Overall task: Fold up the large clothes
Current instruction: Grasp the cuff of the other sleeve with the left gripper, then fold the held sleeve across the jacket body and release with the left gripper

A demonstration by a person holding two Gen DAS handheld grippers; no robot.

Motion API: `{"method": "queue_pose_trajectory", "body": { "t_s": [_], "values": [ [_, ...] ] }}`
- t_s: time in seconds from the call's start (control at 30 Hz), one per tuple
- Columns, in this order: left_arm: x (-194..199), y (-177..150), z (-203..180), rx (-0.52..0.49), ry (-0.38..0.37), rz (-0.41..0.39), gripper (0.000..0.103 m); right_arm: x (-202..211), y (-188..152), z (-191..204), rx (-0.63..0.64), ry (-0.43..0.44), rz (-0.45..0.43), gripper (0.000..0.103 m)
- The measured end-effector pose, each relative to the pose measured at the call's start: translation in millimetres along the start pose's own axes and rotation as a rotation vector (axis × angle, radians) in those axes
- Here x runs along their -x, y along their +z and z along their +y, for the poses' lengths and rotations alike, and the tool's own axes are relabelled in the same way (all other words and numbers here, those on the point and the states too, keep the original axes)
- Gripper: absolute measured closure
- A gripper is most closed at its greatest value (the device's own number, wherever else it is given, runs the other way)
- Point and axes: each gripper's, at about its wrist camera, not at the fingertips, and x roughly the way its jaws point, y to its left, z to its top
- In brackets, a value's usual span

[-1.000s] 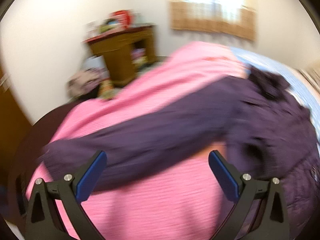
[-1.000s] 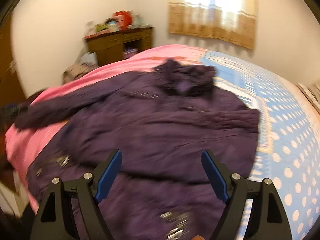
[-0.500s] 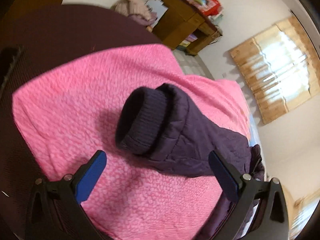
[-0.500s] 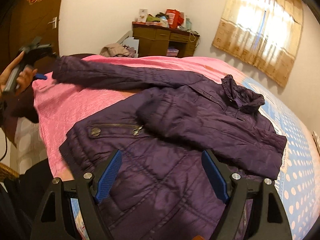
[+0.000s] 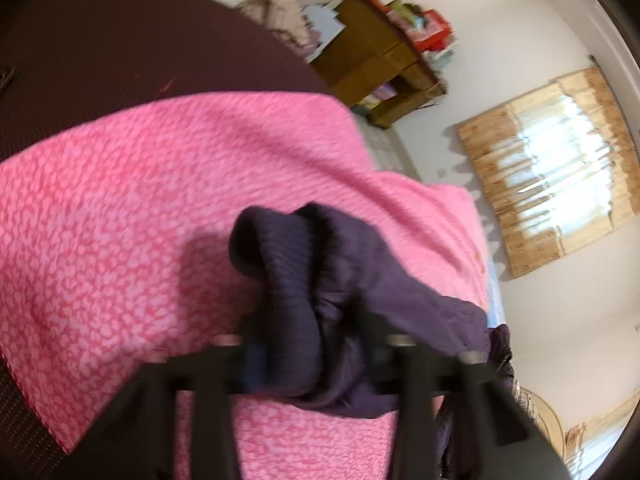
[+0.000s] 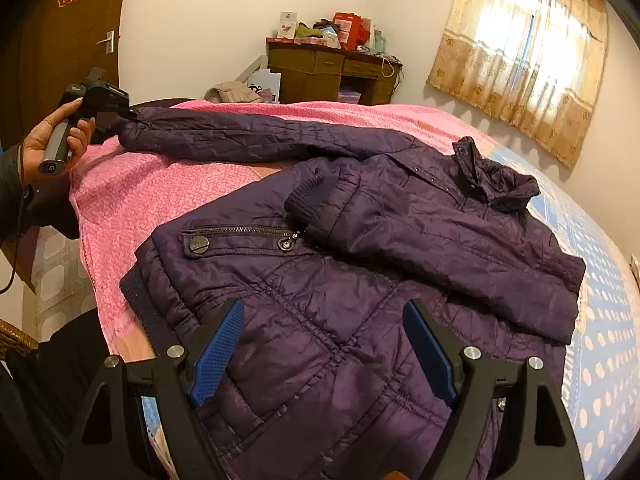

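Observation:
A dark purple padded jacket [image 6: 360, 280] lies front up on a bed, across a pink blanket [image 6: 160, 184]. One sleeve [image 6: 420, 232] is folded over its chest. The other sleeve [image 6: 240, 136] stretches out to the far left. My left gripper [image 5: 308, 352] is at that sleeve's ribbed cuff [image 5: 280, 264]; its jaws are closing and the cuff is bunched and pinched between them. In the right wrist view a hand [image 6: 52, 136] holds that left gripper [image 6: 124, 120] at the sleeve end. My right gripper [image 6: 320, 348] hovers open over the jacket's lower front, holding nothing.
A blue sheet with pale dots [image 6: 600, 340] covers the bed's right side. A cluttered wooden desk [image 6: 332, 68] stands against the far wall, a curtained window [image 6: 520, 48] is at the right, and a dark door [image 6: 60, 40] at the left. The bed's left edge [image 6: 96, 280] drops off near the hand.
My left gripper swung out to the sleeve end, rolled, and its jaws came in around the cuff. The right gripper settled low over the jacket's front and stayed open.

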Motion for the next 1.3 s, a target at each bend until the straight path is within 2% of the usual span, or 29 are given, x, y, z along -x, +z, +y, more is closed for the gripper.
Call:
{"method": "queue_pose_trajectory", "body": {
  "t_s": [0.17, 0.3, 0.47, 0.6, 0.73, 0.77, 0.87, 1.0, 1.03, 1.1, 1.13, 1.2, 1.27, 1.3],
  "values": [
    [19.2, 6.1, -37.6, -0.105, -0.019, -0.097, 0.082, 7.2, -3.2, -6.1, -0.032, 0.002, -0.023, 0.021],
    [40.6, 12.9, -88.1, -0.247, -0.069, -0.198, 0.083, 19.0, -5.7, -18.4, -0.072, -0.012, -0.063, 0.021],
    [54.1, 14.4, -167.2, -0.422, -0.144, -0.294, 0.084, 33.2, -12.8, -43.0, -0.173, -0.035, -0.115, 0.021],
    [58.9, -12.4, -243.1, -0.597, -0.242, -0.318, 0.085, 42.6, -23.8, -65.8, -0.256, -0.063, -0.136, 0.021],
    [55.4, -71.6, -312.2, -0.805, -0.334, -0.3, 0.085, 52.7, -39.1, -89.4, -0.335, -0.095, -0.156, 0.021],
    [46.1, -98.2, -334.9, -0.883, -0.357, -0.285, 0.085, 56.0, -44.9, -97.6, -0.367, -0.109, -0.161, 0.021],
    [23.8, -172.3, -369.7, -1.059, -0.399, -0.246, 0.085, 62.5, -60.4, -117.0, -0.445, -0.144, -0.157, 0.021],
    [-17.0, -274.5, -392.7, -1.235, -0.419, -0.138, 0.085, 65.2, -81.2, -139.1, -0.529, -0.185, -0.115, 0.021],
    [-29.9, -300.0, -396.0, -1.272, -0.395, -0.115, 0.08, 64.7, -87.2, -144.9, -0.551, -0.196, -0.098, 0.021],
    [-42.9, -335.6, -400.2, -1.321, -0.392, -0.056, 0.069, 64.9, -96.4, -152.4, -0.578, -0.217, -0.077, 0.021],
    [-46.4, -346.6, -398.5, -1.337, -0.393, -0.032, 0.058, 65.3, -100.3, -155.6, -0.588, -0.221, -0.072, 0.021],
    [-33.9, -356.8, -391.7, -1.355, -0.45, -0.025, 0.043, 65.3, -106.8, -161.2, -0.605, -0.228, -0.061, 0.021],
    [-19.0, -350.0, -377.8, -1.397, -0.477, -0.069, 0.018, 63.6, -108.5, -166.8, -0.618, -0.225, -0.051, 0.021],
    [-10.9, -350.9, -374.0, -1.414, -0.481, -0.091, 0.015, 63.9, -106.0, -171.3, -0.625, -0.217, -0.053, 0.021]
  ]
}}
